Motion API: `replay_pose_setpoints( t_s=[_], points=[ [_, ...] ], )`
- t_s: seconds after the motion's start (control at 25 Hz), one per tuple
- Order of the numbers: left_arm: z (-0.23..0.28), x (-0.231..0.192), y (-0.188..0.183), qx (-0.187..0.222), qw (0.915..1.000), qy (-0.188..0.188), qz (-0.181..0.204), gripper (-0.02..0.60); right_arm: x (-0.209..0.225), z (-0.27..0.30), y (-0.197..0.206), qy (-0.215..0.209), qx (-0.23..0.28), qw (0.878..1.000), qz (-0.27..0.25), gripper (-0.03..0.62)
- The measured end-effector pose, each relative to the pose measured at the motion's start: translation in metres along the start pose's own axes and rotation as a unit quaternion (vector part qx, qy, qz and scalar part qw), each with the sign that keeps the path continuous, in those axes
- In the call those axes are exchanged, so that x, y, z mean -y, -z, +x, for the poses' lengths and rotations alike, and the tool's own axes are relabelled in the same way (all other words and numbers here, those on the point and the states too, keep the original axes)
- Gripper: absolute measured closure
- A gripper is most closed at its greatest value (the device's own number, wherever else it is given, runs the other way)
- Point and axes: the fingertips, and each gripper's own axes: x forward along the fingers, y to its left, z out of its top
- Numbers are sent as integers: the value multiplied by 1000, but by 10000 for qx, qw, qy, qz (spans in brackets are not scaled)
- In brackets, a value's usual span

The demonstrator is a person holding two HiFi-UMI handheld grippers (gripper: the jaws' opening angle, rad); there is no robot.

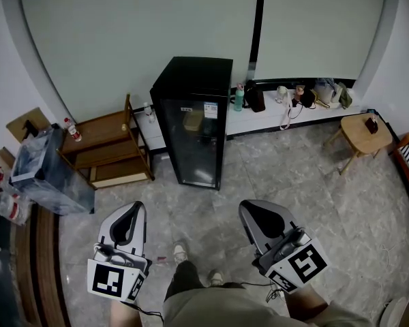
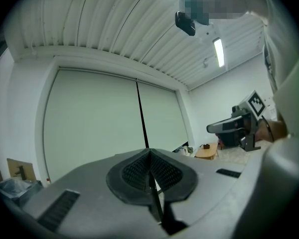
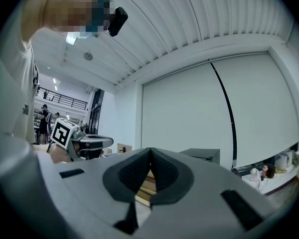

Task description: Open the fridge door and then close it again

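Head view: the black fridge (image 1: 191, 125) stands at the back wall with its door shut, between a wooden shelf (image 1: 109, 148) and a low ledge (image 1: 273, 118) cluttered with bottles and stuff. The left gripper (image 1: 135, 210) and right gripper (image 1: 251, 211) are down low by the person's feet, well apart from the fridge.

Left gripper view: fingers (image 2: 134, 172) pressed together, nothing in them, just the big pale blind ahead.

Right gripper view: same deal, fingers (image 3: 164, 171) closed on nothing, with the fridge's top peeking over them a bit to the right.
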Motion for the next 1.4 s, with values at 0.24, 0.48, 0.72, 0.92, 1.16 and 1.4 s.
replay_pose_setpoints(
  t_s=[0.24,0.48,0.72,0.92,1.16,1.4],
  points=[
    [13,-10,3,33,10000,70,12,575,6,15,1,63,3,10000,22,599],
    [34,-43,13,-14,10000,24,-43,575,16,51,1,156,-67,9999,27,599],
    [65,-87,30,-78,9999,45,-93,575,25,104,9,148,-212,9997,-4,599],
    [96,-125,40,-61,9998,123,-165,575,37,150,18,215,-367,9991,-17,599],
    [139,-174,56,-162,9993,289,-185,575,51,209,25,377,-532,9979,-2,597],
    [170,-224,64,-212,9985,475,-181,575,59,265,27,571,-636,9963,9,597]
  ],
)
